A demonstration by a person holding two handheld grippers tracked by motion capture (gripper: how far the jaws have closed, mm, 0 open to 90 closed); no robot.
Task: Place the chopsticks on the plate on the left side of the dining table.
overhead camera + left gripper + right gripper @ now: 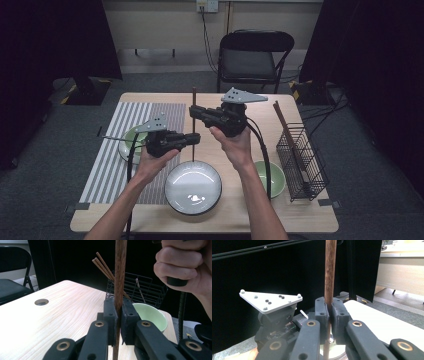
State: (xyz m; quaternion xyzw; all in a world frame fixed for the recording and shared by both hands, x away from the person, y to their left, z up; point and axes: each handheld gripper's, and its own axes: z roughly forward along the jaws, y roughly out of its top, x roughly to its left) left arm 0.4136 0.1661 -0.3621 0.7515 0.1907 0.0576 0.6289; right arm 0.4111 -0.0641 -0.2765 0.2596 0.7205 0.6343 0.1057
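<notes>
The wooden surface (150, 212) carries a striped mat (112, 160) on its left part, and near the front edge stands a white plate (193, 187) with a dark rim. At the right side a black wire basket (301, 162) holds several brown sticks, and a green bowl (272, 177) stands just beside it; another green bowl (127, 145) sits on the mat, partly hidden by the left hand. Above the middle of the surface both hands hold one long wooden stick (194, 100) upright. This stick (120, 270) is dark reddish brown, straight and thin, with a fine wood grain, and in the left gripper view it looks like two chopsticks pressed together, though I cannot tell this for sure. The right hand-held gripper (193, 111) is closed on the upper part of the stick, and the left hand-held gripper (196, 138) is closed on it lower down, just above the far rim of the plate. In both gripper views the stick passes vertically between the black pads (322, 315), which press on it from both sides.
</notes>
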